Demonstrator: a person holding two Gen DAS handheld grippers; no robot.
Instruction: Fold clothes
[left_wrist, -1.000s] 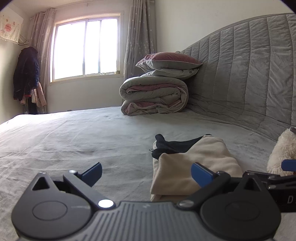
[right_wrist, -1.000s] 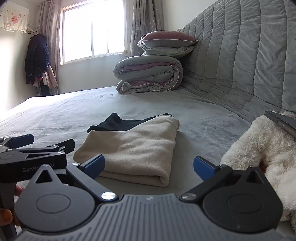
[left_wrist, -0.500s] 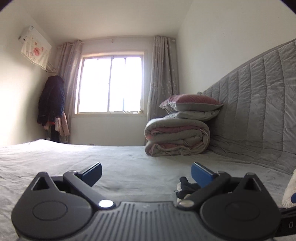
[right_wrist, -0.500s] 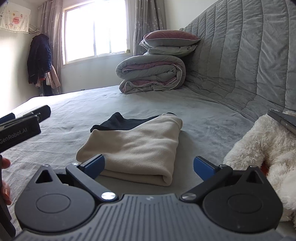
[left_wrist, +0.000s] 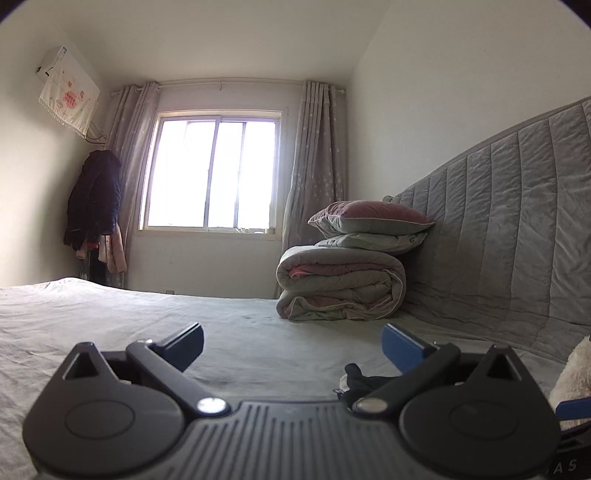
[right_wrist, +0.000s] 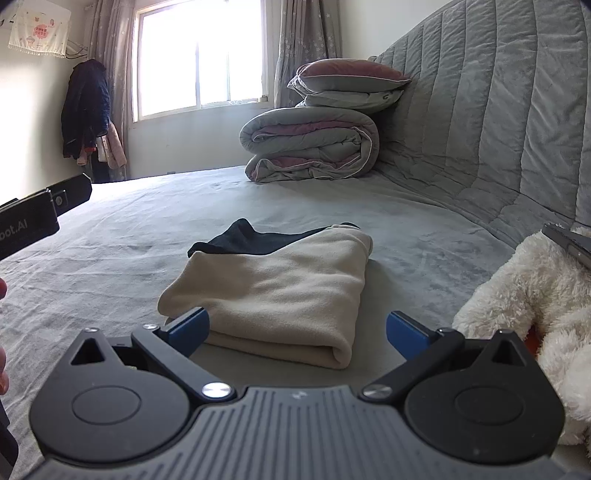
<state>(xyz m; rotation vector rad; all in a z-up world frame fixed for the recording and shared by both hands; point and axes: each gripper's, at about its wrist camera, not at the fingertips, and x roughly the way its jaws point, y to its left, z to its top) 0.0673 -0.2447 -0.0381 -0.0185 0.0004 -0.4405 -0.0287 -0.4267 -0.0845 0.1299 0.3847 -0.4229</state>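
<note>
Gaping wide and empty, the right gripper (right_wrist: 297, 330) hangs just before the folded beige garment (right_wrist: 273, 291) on the grey bed (right_wrist: 424, 218); the left gripper (left_wrist: 291, 345), equally spread, faces the window (left_wrist: 212, 173).

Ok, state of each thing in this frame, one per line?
left gripper: jaws open, empty, raised off the bed.
right gripper: jaws open, empty.
beige garment: folded, flat on bed.
dark garment: under the beige one, partly showing.
quilt: rolled, pillows stacked on top.
</note>
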